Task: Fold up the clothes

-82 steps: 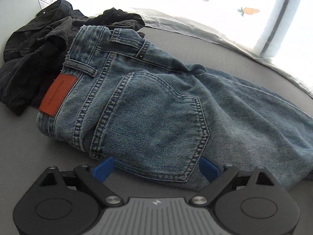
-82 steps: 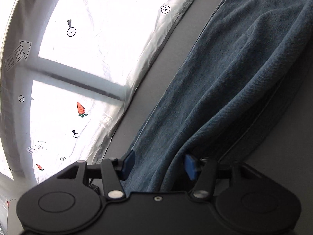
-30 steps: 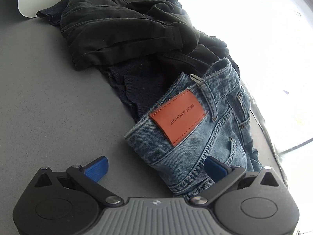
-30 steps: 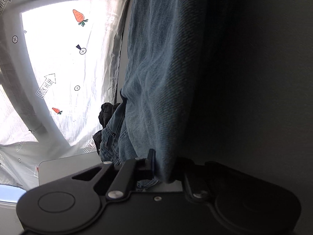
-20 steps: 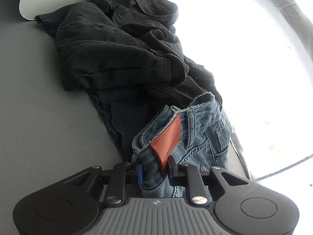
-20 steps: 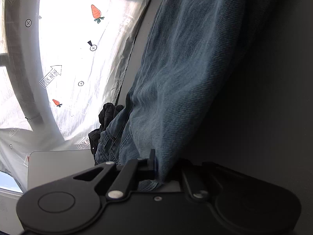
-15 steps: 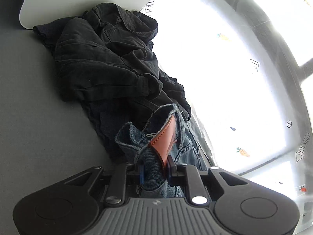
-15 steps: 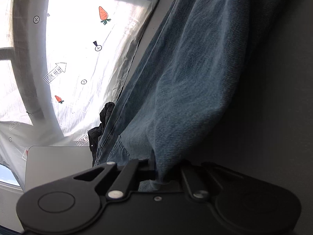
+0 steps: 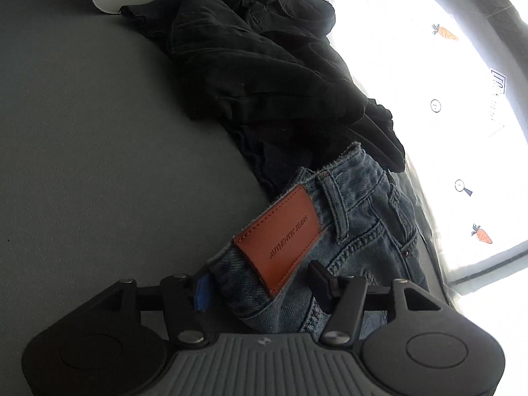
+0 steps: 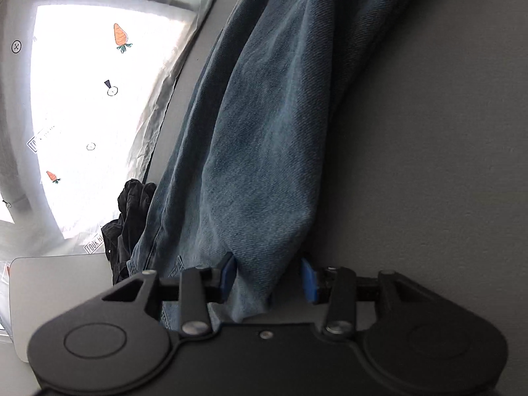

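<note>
Blue jeans lie on the grey table (image 9: 99, 138). In the left wrist view their waistband (image 9: 349, 204) with an orange leather patch (image 9: 277, 244) lies flat, patch up. My left gripper (image 9: 260, 287) straddles that waistband; its jaws are opening and the pads stand clear of the denim. In the right wrist view a folded ridge of the jeans leg (image 10: 264, 132) runs away from my right gripper (image 10: 268, 279). Those jaws are opening too, with the denim fold loose between the blue pads (image 10: 308, 280).
A heap of black clothes (image 9: 264, 66) lies just beyond the waistband, also seen as a dark bundle (image 10: 132, 214). A white board (image 10: 59, 290) sits behind it. Carrot-printed plastic sheeting (image 9: 462, 99) borders the table's far edge.
Both grippers were shut on denim half a second ago and now stand apart. The pinched waistband has dropped flat, its patch facing up again. The leg fold has slackened.
</note>
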The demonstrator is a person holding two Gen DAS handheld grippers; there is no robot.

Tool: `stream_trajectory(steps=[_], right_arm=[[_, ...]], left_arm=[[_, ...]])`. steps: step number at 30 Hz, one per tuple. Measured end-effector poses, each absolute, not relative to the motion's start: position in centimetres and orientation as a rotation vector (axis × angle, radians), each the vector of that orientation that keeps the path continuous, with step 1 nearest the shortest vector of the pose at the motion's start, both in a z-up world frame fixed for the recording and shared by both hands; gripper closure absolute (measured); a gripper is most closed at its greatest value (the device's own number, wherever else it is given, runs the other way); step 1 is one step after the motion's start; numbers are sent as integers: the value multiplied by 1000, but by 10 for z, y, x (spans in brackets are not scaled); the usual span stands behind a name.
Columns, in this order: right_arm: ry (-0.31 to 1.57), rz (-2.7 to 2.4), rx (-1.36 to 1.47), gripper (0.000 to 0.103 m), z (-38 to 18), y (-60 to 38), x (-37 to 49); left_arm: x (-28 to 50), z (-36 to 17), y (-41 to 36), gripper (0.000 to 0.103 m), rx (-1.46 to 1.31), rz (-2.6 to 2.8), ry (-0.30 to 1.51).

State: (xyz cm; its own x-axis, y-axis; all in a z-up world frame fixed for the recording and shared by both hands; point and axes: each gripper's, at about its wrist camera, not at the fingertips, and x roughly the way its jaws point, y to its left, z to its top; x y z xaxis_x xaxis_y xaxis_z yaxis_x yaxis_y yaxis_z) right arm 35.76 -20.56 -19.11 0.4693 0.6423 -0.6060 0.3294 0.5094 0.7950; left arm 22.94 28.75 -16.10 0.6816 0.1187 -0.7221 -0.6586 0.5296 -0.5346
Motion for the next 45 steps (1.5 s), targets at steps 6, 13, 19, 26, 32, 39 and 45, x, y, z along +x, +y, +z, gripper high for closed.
stream_trajectory(steps=[6, 13, 19, 26, 32, 39, 45], right_arm=[[920, 44, 917, 72, -176, -283, 321], [780, -18, 573, 90, -146, -333, 307], [850, -69, 564, 90, -159, -342, 332], [838, -126, 471, 71, -147, -388, 360], [802, -162, 309, 65, -141, -431, 421], [828, -49, 118, 67, -167, -439, 521], [858, -12, 39, 68, -172, -424, 574]], left_arm=[[220, -128, 273, 37, -707, 611, 624], [251, -99, 211, 83, -450, 402, 641], [314, -127, 119, 85, -303, 102, 775], [394, -169, 63, 78, -244, 44, 832], [444, -178, 77, 78, -304, 118, 740], [484, -178, 76, 78, -245, 172, 697], [493, -180, 90, 78, -291, 161, 679]])
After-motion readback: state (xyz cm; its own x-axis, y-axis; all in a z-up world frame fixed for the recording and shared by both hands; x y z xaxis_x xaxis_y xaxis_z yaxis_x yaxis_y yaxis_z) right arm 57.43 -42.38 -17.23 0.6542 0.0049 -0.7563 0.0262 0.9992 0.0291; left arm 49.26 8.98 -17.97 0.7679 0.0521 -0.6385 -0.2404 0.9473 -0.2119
